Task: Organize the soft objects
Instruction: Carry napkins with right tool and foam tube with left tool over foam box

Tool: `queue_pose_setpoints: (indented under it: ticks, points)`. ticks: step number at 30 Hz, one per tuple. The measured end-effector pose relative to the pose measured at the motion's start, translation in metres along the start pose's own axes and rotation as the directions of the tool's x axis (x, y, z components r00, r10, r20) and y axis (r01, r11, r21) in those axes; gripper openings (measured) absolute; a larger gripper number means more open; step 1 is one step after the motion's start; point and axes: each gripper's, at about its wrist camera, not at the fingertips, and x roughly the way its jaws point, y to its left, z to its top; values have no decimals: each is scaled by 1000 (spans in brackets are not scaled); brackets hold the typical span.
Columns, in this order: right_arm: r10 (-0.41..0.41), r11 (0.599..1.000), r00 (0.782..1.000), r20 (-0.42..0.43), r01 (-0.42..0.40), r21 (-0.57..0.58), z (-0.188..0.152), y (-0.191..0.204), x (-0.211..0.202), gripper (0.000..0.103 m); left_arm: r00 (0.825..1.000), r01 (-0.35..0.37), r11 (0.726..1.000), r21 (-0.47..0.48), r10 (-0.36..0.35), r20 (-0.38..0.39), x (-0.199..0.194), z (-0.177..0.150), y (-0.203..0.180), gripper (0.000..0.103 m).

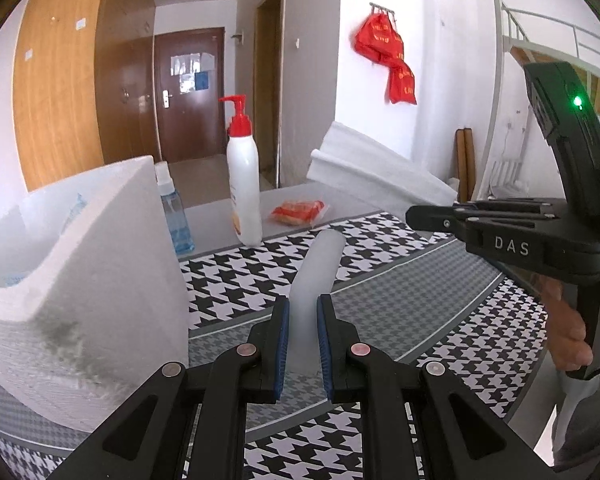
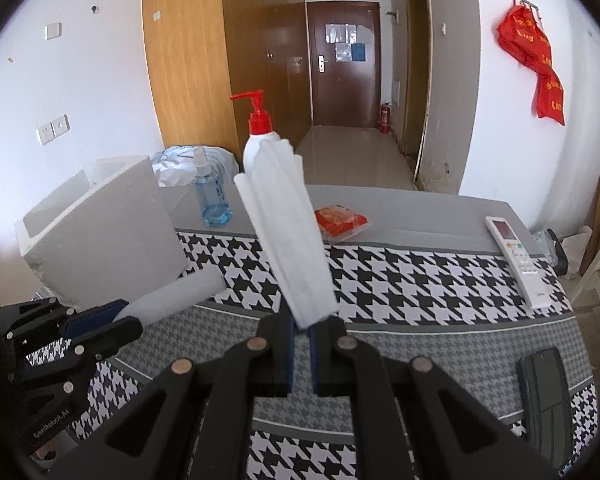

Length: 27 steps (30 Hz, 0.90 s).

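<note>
Left gripper [image 1: 303, 312] clamps foam tube [image 1: 320, 264]; right gripper [image 2: 301, 330] clamps probably foam sheet [image 2: 288, 232].

Foam box [image 2: 100, 236] left on table [image 2: 440, 236]; spray bottle [image 2: 210, 196], pump bottle [image 2: 256, 148] behind, probably touching neither; remote [image 2: 516, 260] far right.

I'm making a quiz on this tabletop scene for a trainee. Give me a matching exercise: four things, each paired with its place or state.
Things:
1. foam tube
2. folded white foam sheet
3. remote control
4. pump bottle

Places or states:
A. lying flat at the table's right side
B. clamped in the left gripper
C. standing upright, red top
D. clamped in the right gripper

Pairs: 1-B, 2-D, 3-A, 4-C
</note>
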Motion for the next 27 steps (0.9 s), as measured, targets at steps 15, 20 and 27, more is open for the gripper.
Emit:
queue_pose_setpoints:
  ticks: [15, 20, 27]
  points:
    - [2, 1000, 999, 52, -2, 5, 2, 6, -22, 8, 998, -2, 1000, 4, 2, 65, -27, 11, 1, 15]
    - [4, 1000, 997, 74, -4, -1, 4, 9, -29, 8, 996, -8, 1000, 3, 8, 86, -34, 16, 3, 15]
    - [11, 1000, 995, 98, -10, -10, 7, 14, -36, 9, 993, -16, 1000, -9, 17, 119, -44, 21, 6, 15]
